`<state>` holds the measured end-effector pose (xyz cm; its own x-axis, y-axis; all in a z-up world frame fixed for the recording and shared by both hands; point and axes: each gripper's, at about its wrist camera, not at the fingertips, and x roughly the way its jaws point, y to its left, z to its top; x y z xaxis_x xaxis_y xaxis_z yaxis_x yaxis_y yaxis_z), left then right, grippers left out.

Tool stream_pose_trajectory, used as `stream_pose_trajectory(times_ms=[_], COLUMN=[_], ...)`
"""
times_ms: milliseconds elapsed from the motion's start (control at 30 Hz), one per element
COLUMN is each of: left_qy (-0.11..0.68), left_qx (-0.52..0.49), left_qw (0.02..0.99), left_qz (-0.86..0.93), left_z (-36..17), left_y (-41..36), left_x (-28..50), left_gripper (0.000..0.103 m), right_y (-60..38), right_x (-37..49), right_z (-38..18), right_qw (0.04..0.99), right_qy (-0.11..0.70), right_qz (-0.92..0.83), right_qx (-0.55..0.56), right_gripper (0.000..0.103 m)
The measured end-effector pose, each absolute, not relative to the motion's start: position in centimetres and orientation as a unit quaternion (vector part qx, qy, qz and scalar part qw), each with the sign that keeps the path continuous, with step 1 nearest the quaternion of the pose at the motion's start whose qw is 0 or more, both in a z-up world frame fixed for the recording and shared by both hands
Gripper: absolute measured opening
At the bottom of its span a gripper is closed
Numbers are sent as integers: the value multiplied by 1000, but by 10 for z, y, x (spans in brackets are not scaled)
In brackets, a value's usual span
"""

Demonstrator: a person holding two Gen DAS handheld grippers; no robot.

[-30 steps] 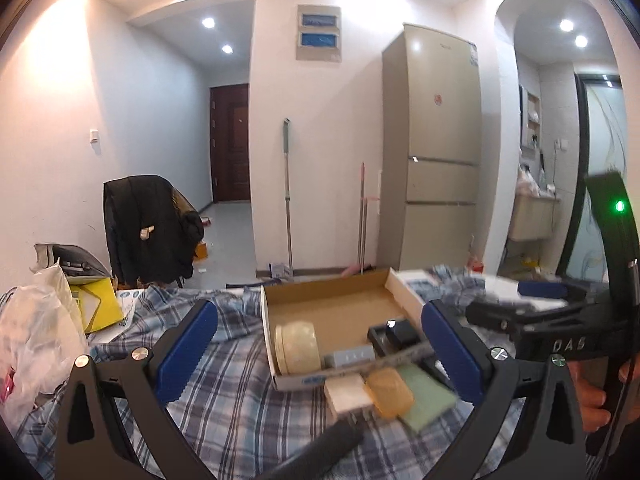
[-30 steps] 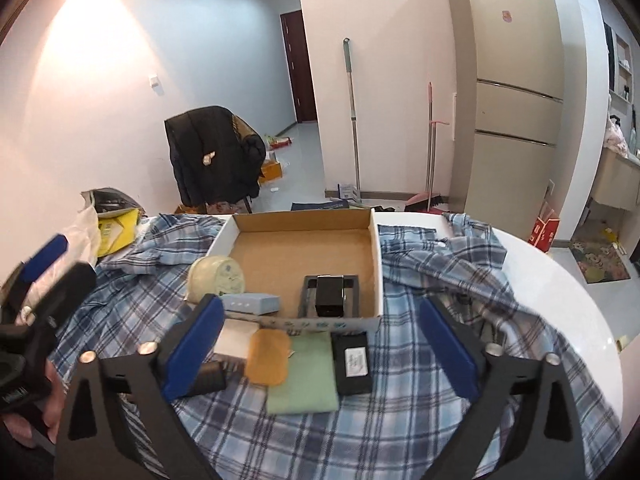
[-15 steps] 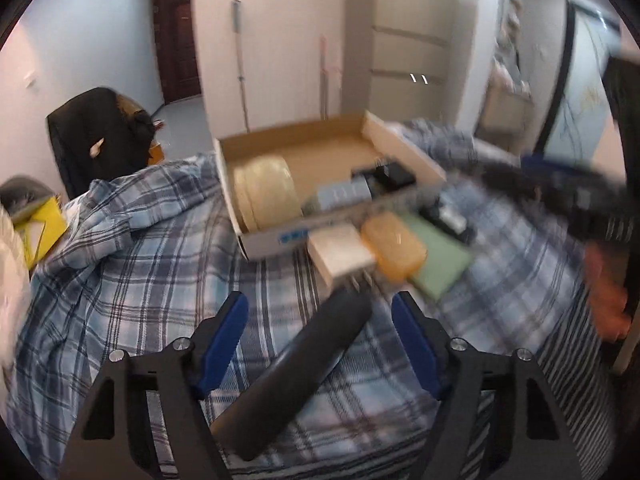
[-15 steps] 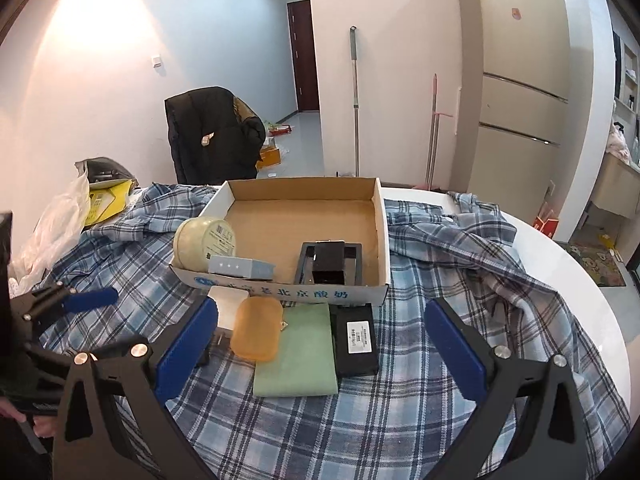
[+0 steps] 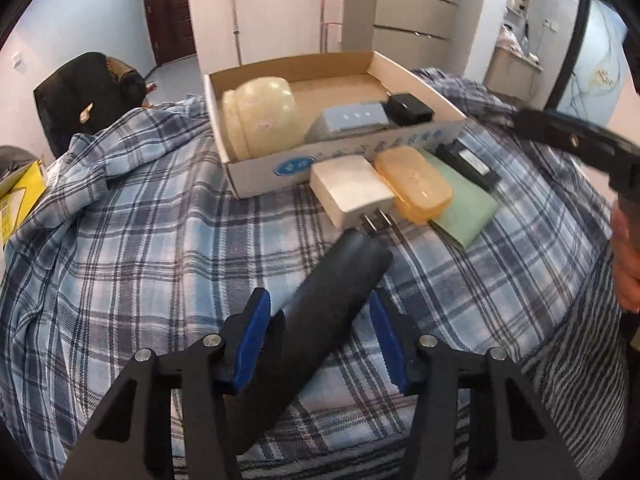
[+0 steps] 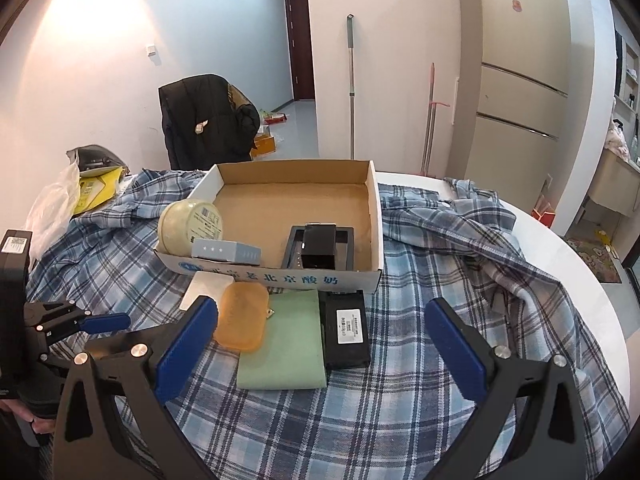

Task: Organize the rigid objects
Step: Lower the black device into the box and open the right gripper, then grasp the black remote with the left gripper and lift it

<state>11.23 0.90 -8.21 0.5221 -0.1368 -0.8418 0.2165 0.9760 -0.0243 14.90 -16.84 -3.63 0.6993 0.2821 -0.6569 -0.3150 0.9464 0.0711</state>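
Left gripper (image 5: pixel 320 332) is closing its blue pads around the black cylinder (image 5: pixel 320 320) lying on my plaid cloth (image 5: pixel 140 240); the pads don't press it yet. Right gripper (image 6: pixel 320 344) hangs wide open, holding nothing, above the green pad (image 6: pixel 288 344) and a black box (image 6: pixel 346 328) whose white label is too small to read. On the cardboard box (image 6: pixel 280 278) I read blue print: "北京酸奶".

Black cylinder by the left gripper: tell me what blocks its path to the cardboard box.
The white charger lies between the black cylinder and the cardboard box, its prongs at the cylinder's far end. The left gripper is closing around the cylinder.
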Motion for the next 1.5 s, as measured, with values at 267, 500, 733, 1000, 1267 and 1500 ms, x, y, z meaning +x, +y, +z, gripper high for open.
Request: stream_pose_trajectory(times_ms=[267,500,733,1000,1267,1500], left_qy=[484,460,468,466,498,484], left_qx=[44,5,-7,25,36,42], left_qw=[870,886,880,881,864,873], left_qz=[-76,-56,-75,-75,-64,-48], left_z=[-86,-74,-76,-78,-94,-90], left_y=[15,32,40,28,29,30], left_x=[118,117,120,117,124,121], left_gripper=[50,10,11,80,67,38], right_y=[-180,-182,-182,-184,-185,-186], right_x=[159,162,162,162,164,166], right_z=[-44,-49,-50,-51,-53,-56], right_qw=[921,916,913,911,910,908], right_qy=[365,379,383,387,392,397], right_qz=[134,134,141,141,136,129], right_qx=[-13,-1,1,4,2,1], right_gripper=[103,103,103,103,103,103])
